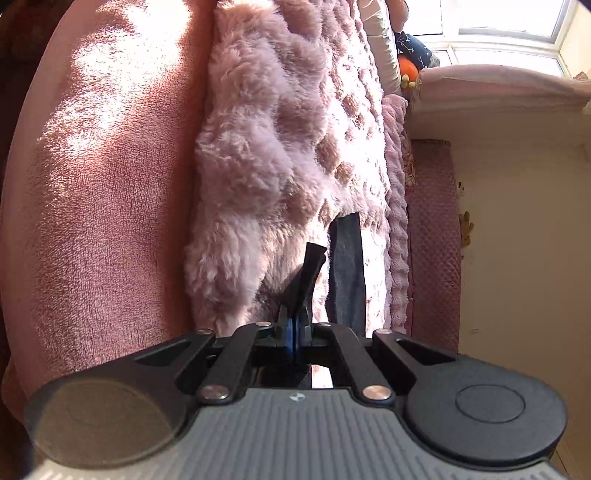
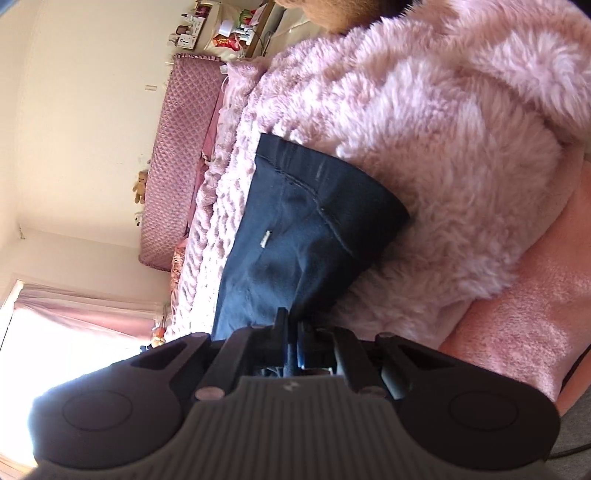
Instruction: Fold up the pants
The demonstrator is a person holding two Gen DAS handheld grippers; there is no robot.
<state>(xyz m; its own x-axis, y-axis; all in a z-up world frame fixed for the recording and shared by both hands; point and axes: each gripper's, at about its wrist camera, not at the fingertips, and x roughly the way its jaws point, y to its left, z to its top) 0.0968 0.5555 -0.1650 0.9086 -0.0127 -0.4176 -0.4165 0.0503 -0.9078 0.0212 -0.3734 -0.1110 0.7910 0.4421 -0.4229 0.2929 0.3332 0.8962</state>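
The pants [image 2: 295,229] are dark navy and lie on a fluffy pink blanket [image 2: 424,147]; the right wrist view shows a wide panel with a stitched seam. My right gripper [image 2: 293,332] is shut on the near edge of the pants. In the left wrist view, my left gripper [image 1: 295,325] is shut on a narrow dark strip of the pants [image 1: 308,273], and a second strip [image 1: 347,266] hangs beside it over the blanket [image 1: 280,147]. Both views are rolled sideways.
A smooth pink fleece cover [image 1: 103,184] lies beside the fluffy blanket. A quilted pink bed side [image 2: 177,158], cream wall [image 1: 517,240], a bright window [image 1: 509,22] and small plush toys [image 1: 408,70] show at the edges.
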